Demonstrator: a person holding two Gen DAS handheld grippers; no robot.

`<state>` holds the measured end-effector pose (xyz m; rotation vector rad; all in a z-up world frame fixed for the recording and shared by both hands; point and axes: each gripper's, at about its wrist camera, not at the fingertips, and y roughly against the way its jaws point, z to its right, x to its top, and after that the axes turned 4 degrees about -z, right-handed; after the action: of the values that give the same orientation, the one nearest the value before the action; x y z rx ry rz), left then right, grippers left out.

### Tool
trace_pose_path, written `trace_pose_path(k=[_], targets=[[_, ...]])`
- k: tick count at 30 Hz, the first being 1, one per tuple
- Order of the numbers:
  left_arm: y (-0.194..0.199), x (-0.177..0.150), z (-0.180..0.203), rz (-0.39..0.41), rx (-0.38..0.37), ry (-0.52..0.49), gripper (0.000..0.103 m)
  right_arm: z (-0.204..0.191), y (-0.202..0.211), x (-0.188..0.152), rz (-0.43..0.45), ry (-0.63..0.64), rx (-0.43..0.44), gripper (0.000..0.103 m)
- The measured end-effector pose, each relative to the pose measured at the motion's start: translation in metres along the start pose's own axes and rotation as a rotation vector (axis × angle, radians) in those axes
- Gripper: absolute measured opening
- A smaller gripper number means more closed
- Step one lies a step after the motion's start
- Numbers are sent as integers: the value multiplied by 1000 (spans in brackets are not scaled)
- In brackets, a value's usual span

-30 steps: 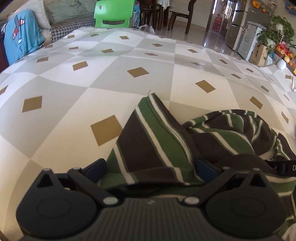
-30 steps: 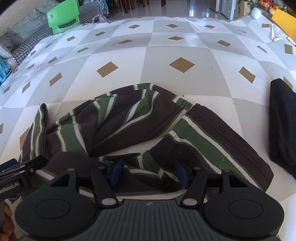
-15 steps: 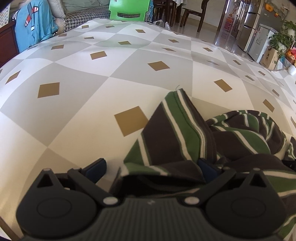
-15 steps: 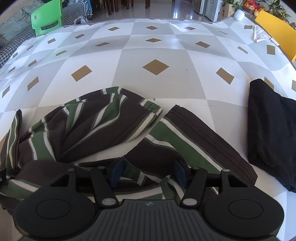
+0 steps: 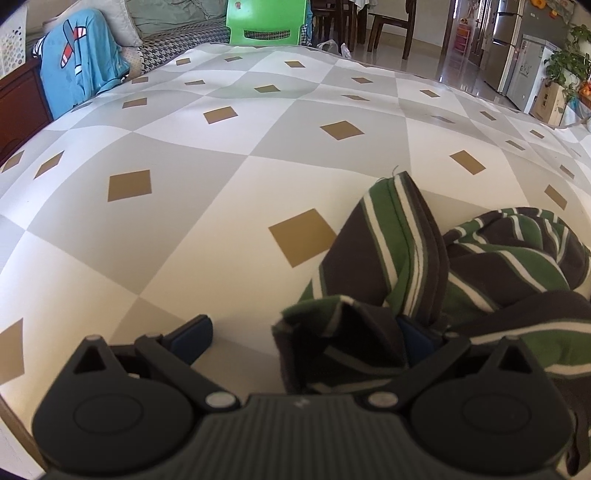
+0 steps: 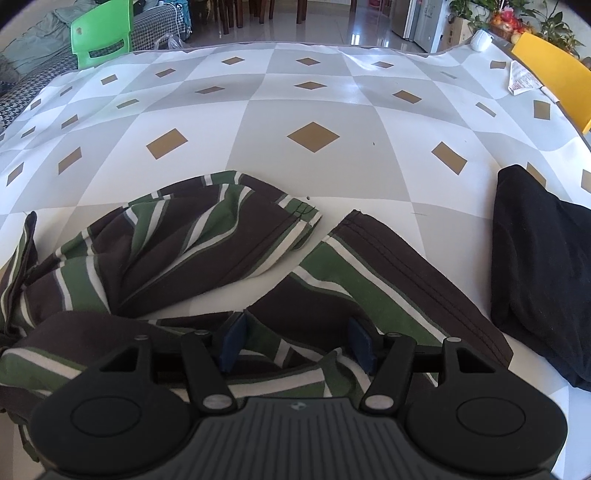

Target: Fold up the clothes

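The striped shirt (image 6: 207,251) lies crumpled on the near part of the table (image 6: 306,110). My right gripper (image 6: 295,341) stands spread over a raised fold — cloth between the pads, neither one plainly pressing it. My left gripper (image 5: 306,334) is spread wide too — the shirt's corner sits by its right pad, the left pad over bare cloth. A black garment (image 6: 543,266) lies right. Far off: a green chair (image 5: 267,20), a fridge (image 5: 517,44).
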<state>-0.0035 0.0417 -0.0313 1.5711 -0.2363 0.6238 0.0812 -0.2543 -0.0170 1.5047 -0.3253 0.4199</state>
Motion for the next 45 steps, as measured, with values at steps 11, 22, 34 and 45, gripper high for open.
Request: trace_pose_path(k=[11,22,34,45], targets=[[1,-2,-8,1,53,-23,103,-1,0,-3,13,17,0,60],[3,-1,-15,4,87,-11,103,-1,1,-3,14,18,1,60],[31,2,4,104,35,-28,103,1,7,-1,16,-29,10,60],[30,-18,58,66,-50,-193,103,-14,25,-11,32,-25,81,60]])
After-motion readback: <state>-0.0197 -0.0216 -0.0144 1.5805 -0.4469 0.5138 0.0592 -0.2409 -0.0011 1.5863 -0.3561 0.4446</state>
